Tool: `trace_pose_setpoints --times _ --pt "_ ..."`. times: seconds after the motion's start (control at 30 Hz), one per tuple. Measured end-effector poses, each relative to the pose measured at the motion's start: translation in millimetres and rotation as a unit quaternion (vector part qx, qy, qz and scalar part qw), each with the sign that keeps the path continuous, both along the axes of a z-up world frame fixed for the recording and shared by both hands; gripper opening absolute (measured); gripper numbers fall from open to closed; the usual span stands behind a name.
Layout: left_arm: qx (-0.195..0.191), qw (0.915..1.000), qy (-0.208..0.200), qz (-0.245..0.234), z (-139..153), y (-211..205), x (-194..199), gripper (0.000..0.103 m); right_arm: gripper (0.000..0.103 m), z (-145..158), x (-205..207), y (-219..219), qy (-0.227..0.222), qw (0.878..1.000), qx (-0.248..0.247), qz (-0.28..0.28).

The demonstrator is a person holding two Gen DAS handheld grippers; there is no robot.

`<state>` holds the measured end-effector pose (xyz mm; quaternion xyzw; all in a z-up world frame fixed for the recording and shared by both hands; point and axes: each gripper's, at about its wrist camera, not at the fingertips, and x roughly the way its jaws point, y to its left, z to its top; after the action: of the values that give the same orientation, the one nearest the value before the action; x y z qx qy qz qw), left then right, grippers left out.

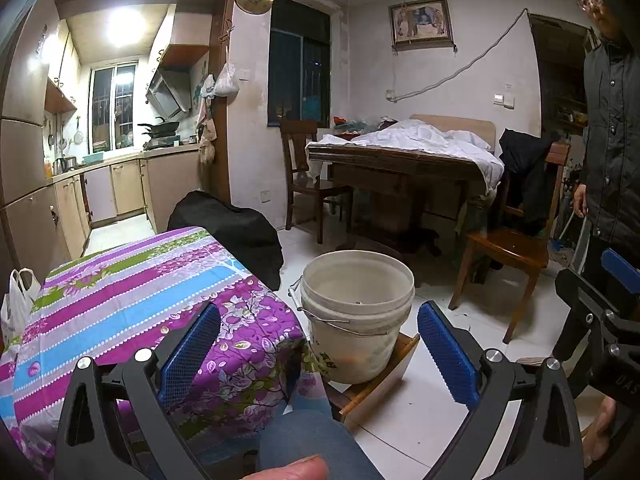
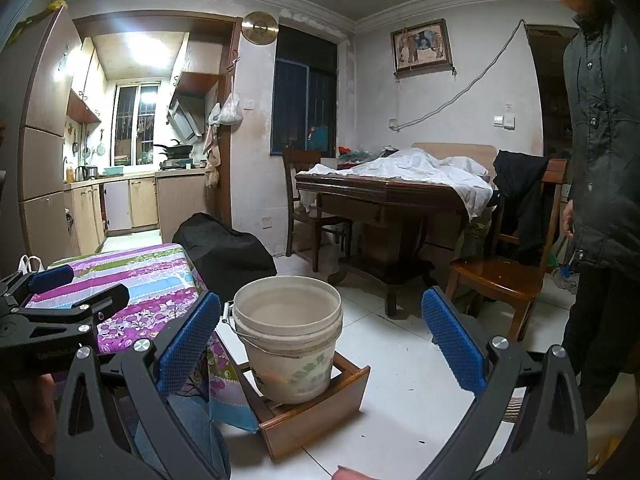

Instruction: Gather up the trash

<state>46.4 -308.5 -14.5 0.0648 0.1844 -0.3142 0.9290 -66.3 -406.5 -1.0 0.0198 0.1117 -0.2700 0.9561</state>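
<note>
A cream plastic bucket (image 1: 357,316) with a wire handle stands on a low wooden drawer (image 1: 384,376) on the white tiled floor, beside a small table with a purple floral cloth (image 1: 132,300). It also shows in the right wrist view (image 2: 288,330), on the drawer (image 2: 316,412). Something small lies in the bucket's bottom. My left gripper (image 1: 320,348) is open and empty, held in front of the bucket. My right gripper (image 2: 320,344) is open and empty, also facing the bucket. No loose trash shows on the cloth.
A white plastic bag (image 1: 16,304) hangs at the table's left. A black bag (image 1: 232,232) lies on the floor behind it. A dark dining table (image 1: 400,168) with wooden chairs (image 1: 516,240) stands at the back. A person in a dark coat (image 2: 604,160) stands at right.
</note>
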Motion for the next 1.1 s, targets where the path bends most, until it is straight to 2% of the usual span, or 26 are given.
trace_pose_setpoints --times 0.47,0.6,0.8,1.1 --pt "-0.003 1.0000 -0.005 -0.006 -1.2 2.1 -4.8 0.098 0.098 -0.8 -0.4 1.3 0.001 1.000 -0.004 0.003" --pt "-0.014 0.9996 -0.021 -0.013 1.4 4.6 -9.7 0.098 0.098 -1.2 -1.7 0.2 -0.001 1.000 -0.004 0.005" --pt "-0.052 0.9963 -0.068 -0.013 7.0 11.9 -22.1 0.098 0.098 -2.4 -4.8 -2.6 -0.012 1.000 -0.002 -0.001" --pt "-0.049 0.9949 -0.087 -0.013 5.5 11.1 -28.4 0.098 0.098 -2.9 -3.4 -3.4 -0.014 1.000 0.000 0.001"
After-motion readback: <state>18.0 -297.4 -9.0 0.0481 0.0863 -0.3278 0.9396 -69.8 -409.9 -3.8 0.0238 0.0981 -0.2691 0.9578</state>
